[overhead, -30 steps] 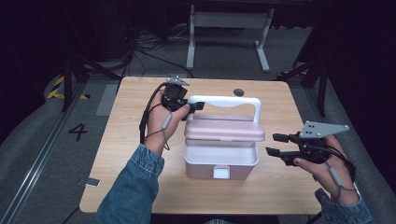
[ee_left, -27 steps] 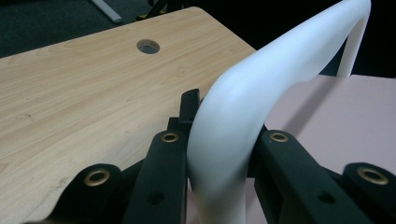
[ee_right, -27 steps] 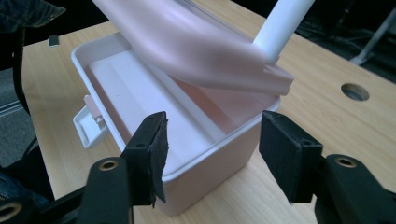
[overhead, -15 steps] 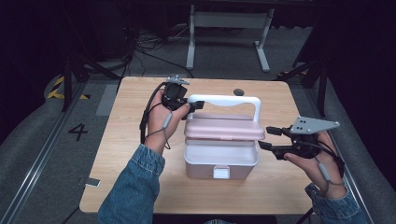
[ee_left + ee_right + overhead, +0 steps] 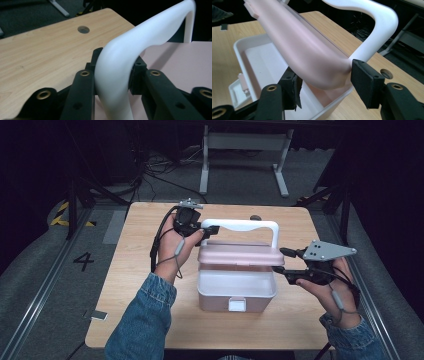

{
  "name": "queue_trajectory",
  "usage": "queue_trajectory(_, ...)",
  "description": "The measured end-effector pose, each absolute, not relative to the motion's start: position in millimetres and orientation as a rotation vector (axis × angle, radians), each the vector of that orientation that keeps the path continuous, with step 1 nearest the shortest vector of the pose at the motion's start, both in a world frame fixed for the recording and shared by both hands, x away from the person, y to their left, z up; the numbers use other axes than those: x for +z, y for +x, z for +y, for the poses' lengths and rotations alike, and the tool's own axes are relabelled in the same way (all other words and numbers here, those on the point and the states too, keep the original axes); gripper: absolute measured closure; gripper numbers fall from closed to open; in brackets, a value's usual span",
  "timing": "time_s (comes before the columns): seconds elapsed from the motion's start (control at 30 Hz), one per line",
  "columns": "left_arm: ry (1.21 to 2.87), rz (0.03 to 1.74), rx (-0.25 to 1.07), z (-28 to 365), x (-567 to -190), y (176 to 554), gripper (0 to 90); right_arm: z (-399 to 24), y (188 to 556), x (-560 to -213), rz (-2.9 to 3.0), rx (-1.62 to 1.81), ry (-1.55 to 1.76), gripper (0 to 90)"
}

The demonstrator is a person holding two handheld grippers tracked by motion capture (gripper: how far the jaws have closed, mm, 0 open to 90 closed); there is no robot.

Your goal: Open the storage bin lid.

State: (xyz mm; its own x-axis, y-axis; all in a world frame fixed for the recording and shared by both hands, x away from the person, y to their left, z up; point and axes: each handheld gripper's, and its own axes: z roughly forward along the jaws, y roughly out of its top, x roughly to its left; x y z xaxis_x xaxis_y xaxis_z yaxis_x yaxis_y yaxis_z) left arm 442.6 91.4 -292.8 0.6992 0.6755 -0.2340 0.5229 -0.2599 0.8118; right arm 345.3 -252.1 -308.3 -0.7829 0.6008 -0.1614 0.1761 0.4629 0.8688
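A box with a white base [image 5: 235, 292] stands mid-table, its pink lid [image 5: 237, 255] raised and tilted. My left gripper [image 5: 207, 231] is at the left corner of the lid's white handle [image 5: 240, 225]. In the left gripper view the handle [image 5: 150, 35] sits between the jaws of my left gripper [image 5: 115, 65], which have just been opening slightly. The pads still lie against both its sides. My right gripper [image 5: 282, 261] stands open around the lid's right edge. In the right gripper view the lid [image 5: 294, 42] passes between the jaws of my right gripper [image 5: 324, 80].
The wooden table [image 5: 145, 240] has a round hole [image 5: 255, 217] behind the handle. A small white latch [image 5: 237, 305] hangs at the box's front. A metal stand [image 5: 245, 150] is on the floor beyond the table. Both forearms come in from the near edge.
My right gripper has moved left to the lid's right edge, and its jaws now straddle that edge. My left gripper has stayed at the handle's corner.
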Motion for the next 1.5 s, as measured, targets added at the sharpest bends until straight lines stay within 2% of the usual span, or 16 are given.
queue_trajectory(0.27,1.905,0.934,0.222,101.4,-294.9,437.1,52.8,-251.8,347.9,-310.0,2.263,1.264,0.663,45.5)
queue_trajectory(0.67,1.899,0.937,0.267,125.2,-295.7,425.1,47.2,-251.8,348.6,-310.8,2.26,1.268,0.676,45.6)
queue_trajectory(0.9,1.944,0.906,0.311,143.7,-295.3,396.7,44.6,-252.9,348.1,-311.0,2.264,1.276,0.685,45.9)
queue_trajectory(1.07,2.009,0.895,0.351,157.7,-299.2,370.0,44.6,-253.3,348.1,-311.1,2.262,1.283,0.695,45.9)
queue_trajectory(1.23,2.041,0.838,0.359,153.2,-303.1,350.4,43.5,-253.2,347.7,-311.7,2.255,1.29,0.705,46.0)
queue_trajectory(1.5,2.056,0.749,0.24,137.0,-308.8,333.3,58.8,-253.3,347.5,-310.4,2.253,1.297,0.714,45.7)
